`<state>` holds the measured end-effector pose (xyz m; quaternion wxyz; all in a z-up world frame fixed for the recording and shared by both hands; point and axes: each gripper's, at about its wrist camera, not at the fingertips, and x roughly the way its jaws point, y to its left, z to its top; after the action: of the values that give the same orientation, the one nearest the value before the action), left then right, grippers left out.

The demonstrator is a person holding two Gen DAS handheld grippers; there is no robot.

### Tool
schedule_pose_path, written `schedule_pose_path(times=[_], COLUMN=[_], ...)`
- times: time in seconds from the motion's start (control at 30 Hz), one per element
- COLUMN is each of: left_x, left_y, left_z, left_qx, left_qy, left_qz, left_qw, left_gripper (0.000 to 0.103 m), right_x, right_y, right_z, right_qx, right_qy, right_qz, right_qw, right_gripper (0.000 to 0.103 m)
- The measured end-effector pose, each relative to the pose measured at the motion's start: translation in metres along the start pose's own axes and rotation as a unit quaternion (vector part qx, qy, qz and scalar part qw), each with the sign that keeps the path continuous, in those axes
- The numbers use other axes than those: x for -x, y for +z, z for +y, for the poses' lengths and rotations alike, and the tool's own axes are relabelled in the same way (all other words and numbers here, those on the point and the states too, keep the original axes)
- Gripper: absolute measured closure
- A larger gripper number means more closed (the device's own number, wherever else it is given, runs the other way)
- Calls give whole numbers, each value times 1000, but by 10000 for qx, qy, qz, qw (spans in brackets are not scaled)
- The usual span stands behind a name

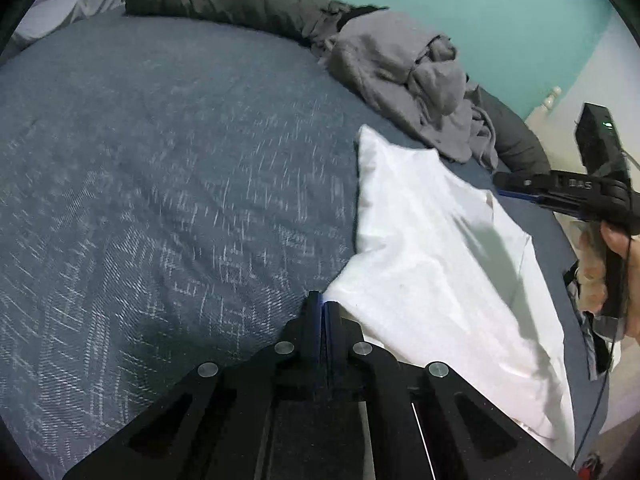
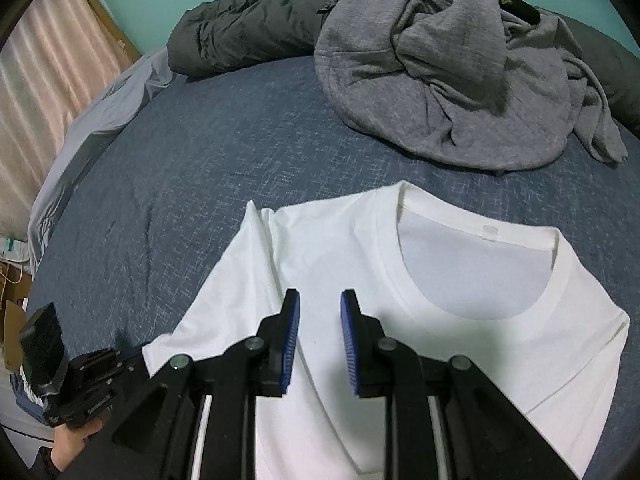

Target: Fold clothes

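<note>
Your left gripper (image 1: 322,305) has its jaws clamped on the sleeve edge of the white T-shirt (image 2: 460,344) lying flat on the bed (image 2: 200,168), so carry that sleeve slowly across the chest while the right gripper (image 2: 320,312), jaws apart, presses near the collar.

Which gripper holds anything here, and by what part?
The left gripper is shut on the white T-shirt at its sleeve edge; the right gripper is open above the shirt, holding nothing.

Left gripper (image 1: 322,304) closed, right gripper (image 2: 320,312) agape
</note>
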<state>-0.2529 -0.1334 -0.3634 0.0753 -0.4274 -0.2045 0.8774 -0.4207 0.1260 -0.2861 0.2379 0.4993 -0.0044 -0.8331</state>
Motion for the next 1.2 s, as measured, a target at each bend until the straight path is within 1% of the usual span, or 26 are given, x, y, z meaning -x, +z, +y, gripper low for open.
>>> schedule_pose_path(times=[0.1,0.3,0.4,0.5,0.67,0.73,0.8,0.87,0.9,0.97,1.03,1.13,1.17,1.2], left_x=[-2,-7,0,10,22,21,22,22,22,19,18,25,27,27], left_y=[1,2,1,-6,-23,-26,-28,-28,-28,-28,-27,-23,-22,-22], left_z=[4,2,3,6,11,12,13,11,10,9,9,7,5,2], left_qx=[69,-28,3,111,302,444,516,535,544,535,644,713,674,616], left_qy=[-71,-52,-123,-124,-330,-504,-613,-657,-679,-705,-751,-861,-862,-843], left_qz=[3,84,141,217,358,448,460,463,465,507,530,412,398,400], left_qw=[10000,9999,9998,9996,9984,9967,9957,9953,9951,9948,9937,9929,9932,9937], left_gripper=[102,101,97,97,97,96,91,88,88,88,88,88,87,83], right_x=[5,28,43,60,81,85,87,87,86,87,88,90,90,90], right_y=[-6,-26,-38,-52,-87,-102,-117,-127,-131,-135,-138,-139,-139,-139], right_z=[-4,-5,-5,-8,-18,-24,-31,-36,-39,-43,-46,-47,-47,-46], right_qx=[-45,-19,35,-32,-317,-467,-647,-764,-815,-886,-952,-985,-982,-980], right_qy=[-26,-30,-22,54,283,347,396,402,393,392,403,429,438,452], right_qz=[10,33,29,-48,-134,-152,-133,-108,-91,-96,-114,-149,-159,-167], right_qw=[10000,10000,10000,10000,9990,9982,9970,9962,9959,9952,9946,9941,9941,9940], right_gripper=[83,83,83,83,83,83,83,83,83,83,83,83,83,83])
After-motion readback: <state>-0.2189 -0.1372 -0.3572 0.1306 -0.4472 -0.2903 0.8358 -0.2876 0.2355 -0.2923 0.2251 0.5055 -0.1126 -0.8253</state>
